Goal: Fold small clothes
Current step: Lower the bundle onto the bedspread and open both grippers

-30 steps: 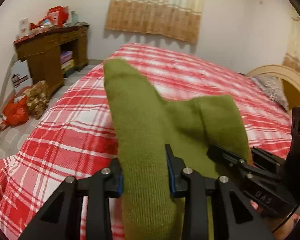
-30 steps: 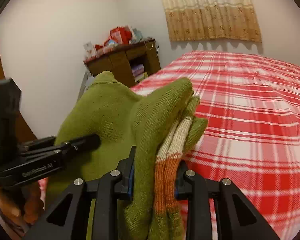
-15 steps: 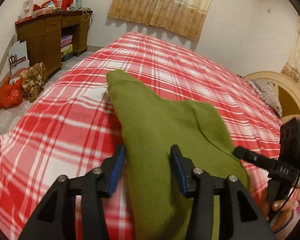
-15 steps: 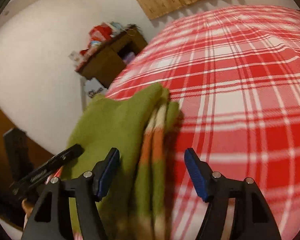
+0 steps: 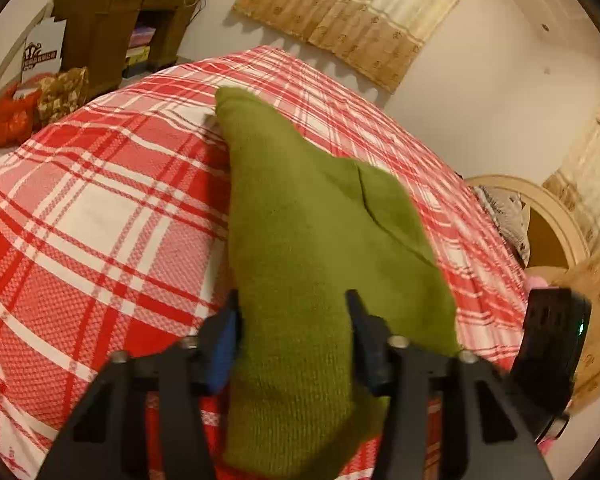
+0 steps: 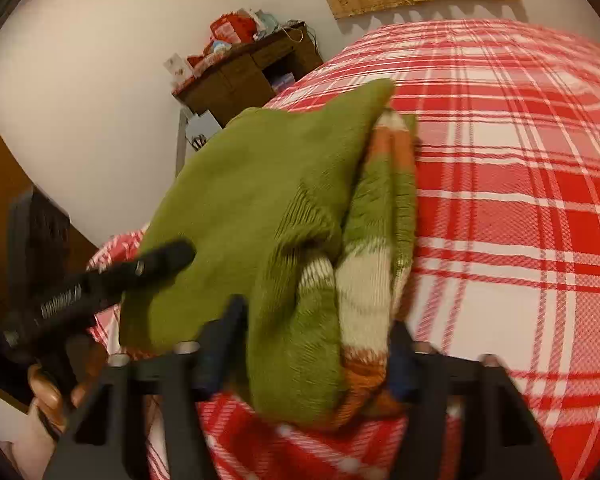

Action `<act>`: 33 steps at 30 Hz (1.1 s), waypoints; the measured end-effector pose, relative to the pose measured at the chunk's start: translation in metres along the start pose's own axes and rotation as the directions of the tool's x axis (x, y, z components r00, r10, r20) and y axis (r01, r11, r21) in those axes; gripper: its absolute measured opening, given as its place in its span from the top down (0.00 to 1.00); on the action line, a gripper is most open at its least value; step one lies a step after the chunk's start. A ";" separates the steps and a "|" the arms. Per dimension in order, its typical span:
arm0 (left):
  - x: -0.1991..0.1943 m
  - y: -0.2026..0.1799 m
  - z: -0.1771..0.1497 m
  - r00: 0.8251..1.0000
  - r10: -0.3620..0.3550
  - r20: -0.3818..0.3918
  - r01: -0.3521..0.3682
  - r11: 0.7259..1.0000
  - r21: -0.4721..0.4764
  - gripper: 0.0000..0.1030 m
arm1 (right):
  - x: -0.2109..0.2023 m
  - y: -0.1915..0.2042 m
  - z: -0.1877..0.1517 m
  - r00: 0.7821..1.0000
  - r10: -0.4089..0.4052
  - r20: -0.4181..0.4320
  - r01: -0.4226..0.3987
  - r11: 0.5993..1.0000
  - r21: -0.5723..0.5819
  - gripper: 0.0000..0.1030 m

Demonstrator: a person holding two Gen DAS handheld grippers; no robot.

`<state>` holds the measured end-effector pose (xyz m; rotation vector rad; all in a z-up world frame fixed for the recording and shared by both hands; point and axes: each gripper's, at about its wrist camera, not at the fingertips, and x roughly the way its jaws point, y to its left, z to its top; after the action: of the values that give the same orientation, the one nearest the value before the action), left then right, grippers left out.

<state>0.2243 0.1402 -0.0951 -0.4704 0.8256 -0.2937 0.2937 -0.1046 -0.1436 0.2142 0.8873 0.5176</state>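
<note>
The left gripper [image 5: 292,312] and right gripper [image 6: 316,320] stood with jaws spread apart, each straddling the folded green knit garment [image 5: 308,248] without clamping it. The garment lay on the red plaid bedspread [image 5: 100,216]. Farther off, a wooden desk [image 5: 108,20] stood against the wall, left of a curtain [image 5: 352,12].

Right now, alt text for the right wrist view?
A folded green knit garment with cream and orange striped cuffs lies on a red and white plaid bedspread, between the open fingers of the right gripper. The left gripper reaches in from the left over the garment; a cluttered wooden desk stands against the wall behind.
</note>
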 end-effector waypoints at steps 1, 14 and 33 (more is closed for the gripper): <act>-0.007 -0.003 0.003 1.000 0.013 0.007 -0.013 1.000 0.012 0.61 | -0.001 0.004 0.001 1.000 0.016 -0.003 -0.016 1.000 0.010 0.63; -0.032 0.001 -0.017 0.968 0.248 0.051 -0.253 0.955 0.156 0.41 | -0.004 -0.005 -0.032 0.987 0.153 0.053 -0.161 0.957 0.240 0.61; -0.091 -0.056 -0.067 0.818 0.506 0.273 -0.575 0.736 0.358 0.06 | -0.143 0.078 -0.069 0.908 -0.279 0.314 0.251 0.959 0.129 0.33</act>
<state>0.1101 0.1121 -0.0482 0.1758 0.6812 0.1155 0.1388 -0.1136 -0.0588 0.2458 0.5981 0.1803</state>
